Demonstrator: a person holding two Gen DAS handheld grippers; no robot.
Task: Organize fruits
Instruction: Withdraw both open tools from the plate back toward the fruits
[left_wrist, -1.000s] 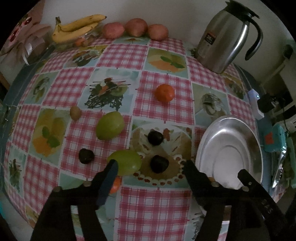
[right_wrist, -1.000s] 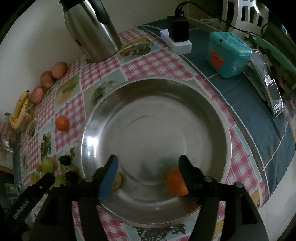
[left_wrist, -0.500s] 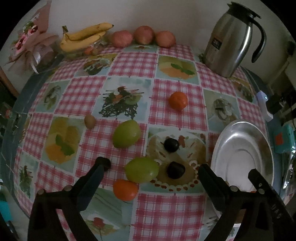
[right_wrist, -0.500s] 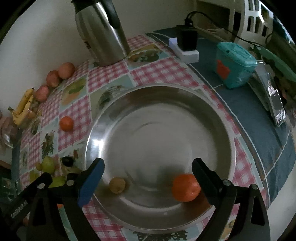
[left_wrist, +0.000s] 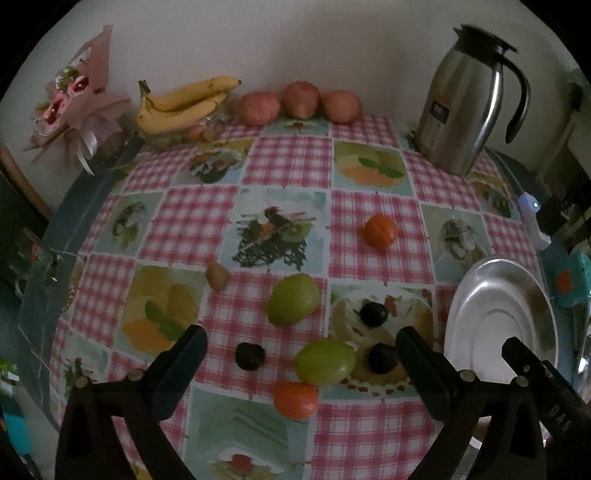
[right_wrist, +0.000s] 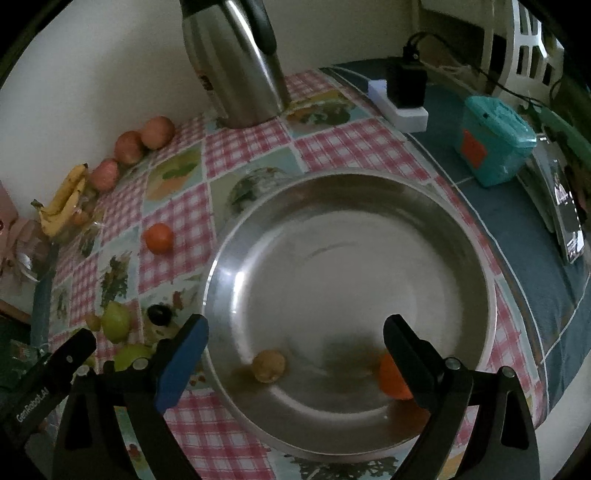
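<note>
Fruits: we are holding both tools wide and empty; two are lying in the steel plate (right_wrist: 461, 236), most are waiting beside it.

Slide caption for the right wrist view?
Open right gripper over steel plate holding an orange and a small brown fruit.

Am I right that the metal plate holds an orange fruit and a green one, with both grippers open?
Not quite: beside the orange fruit on the metal plate lies a small brownish-yellow fruit, not a green one, as the right wrist view shows. Left gripper and right gripper are open.
</note>
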